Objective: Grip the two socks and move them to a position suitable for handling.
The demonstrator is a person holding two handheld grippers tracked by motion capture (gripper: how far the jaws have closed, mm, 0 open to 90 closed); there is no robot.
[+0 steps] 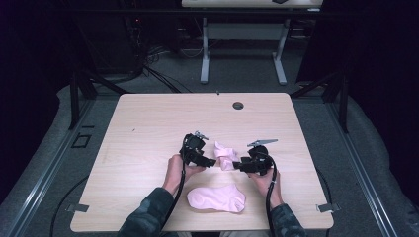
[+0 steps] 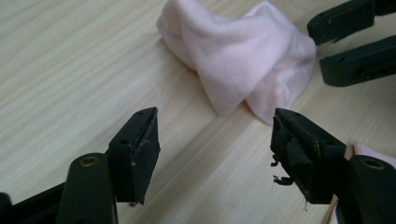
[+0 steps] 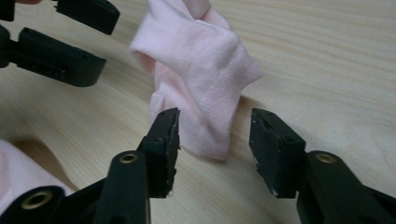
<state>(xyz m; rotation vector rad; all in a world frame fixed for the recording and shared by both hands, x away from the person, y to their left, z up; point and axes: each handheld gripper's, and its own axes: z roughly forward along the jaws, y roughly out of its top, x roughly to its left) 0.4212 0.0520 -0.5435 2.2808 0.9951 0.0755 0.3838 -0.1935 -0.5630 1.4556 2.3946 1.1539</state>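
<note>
No readable brand, label or writing on anything in frame.

Surface: light wood-grain table (image 1: 148, 128), rounded corners, dark round grommet (image 1: 238, 105) near the far edge. Metal clips at the near corners, left clip (image 1: 78, 208) and right clip (image 1: 327, 208). Grain runs clearly in both gripper views; top is matte and clean.

Room: dark. Grey carpet (image 1: 237, 74) around the table, black cables (image 1: 153, 74) on the floor at the far left, a second desk (image 1: 242, 34) with white legs behind. Dark frame struts on both sides.

Work items: two pale pink socks. Bunched sock (image 1: 225, 154) sits mid-table between the two grippers, twisted and folded on itself. Flat sock (image 1: 216, 199) lies near the front edge, well apart from the jaws, between the person's forearms.

Left gripper (image 1: 210, 161): released, jaws apart, nothing between them. In the left gripper view the bunched sock (image 2: 243, 56) lies just ahead of the tips, not touched by them.

Right gripper (image 1: 236, 164): also released, jaws spread. In the right gripper view the bunched sock (image 3: 196, 70) hangs into the gap from ahead; its lower end sits near the left pad, contact can't be confirmed, no squeeze visible.

Both grippers point inward at the bunched sock from opposite sides, hands low on the table.
</note>
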